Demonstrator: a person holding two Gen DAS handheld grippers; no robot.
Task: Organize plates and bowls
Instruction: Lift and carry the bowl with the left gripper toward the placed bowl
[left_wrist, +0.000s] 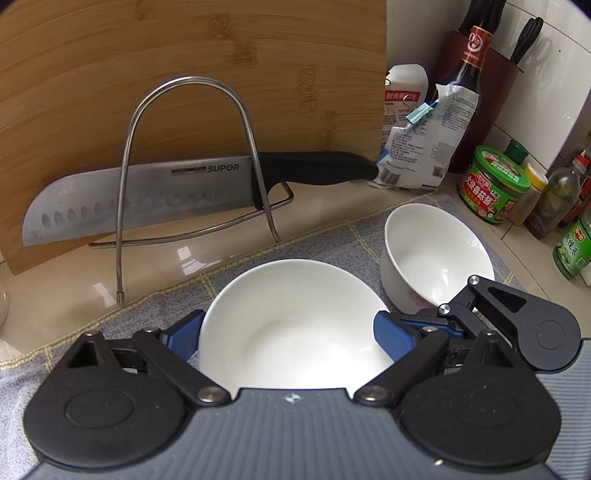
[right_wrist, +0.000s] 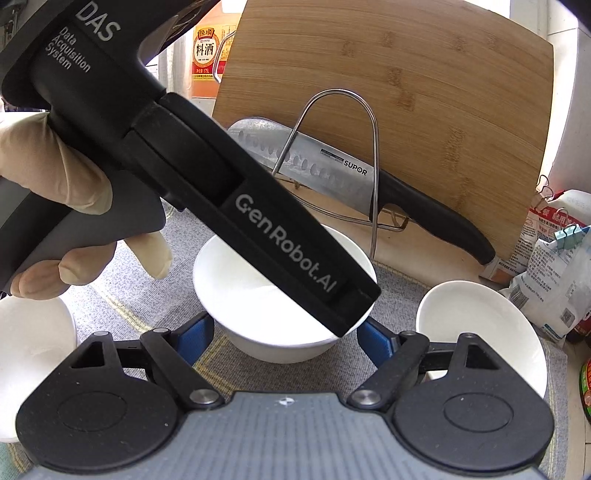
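Left claw (left_wrist: 291, 336) gripped a shallow white bowl (left_wrist: 291, 325) on the grey mat (left_wrist: 258, 243), right claw (right_wrist: 284, 336) clasped a deeper white bowl (right_wrist: 258, 295), near the knife rack (left_wrist: 192, 162) on the tabletop (left_wrist: 55, 295).

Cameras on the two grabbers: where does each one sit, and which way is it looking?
Left wrist: sits on the left gripper, looking forward and down at a white bowl between its blue fingers; a corner of the right gripper shows.
Right wrist: sits on the right gripper, looking forward and down at a white bowl too; the left gripper and the gloved hand holding it cross the view.
Shared: the knife, wire rack and cutting board.
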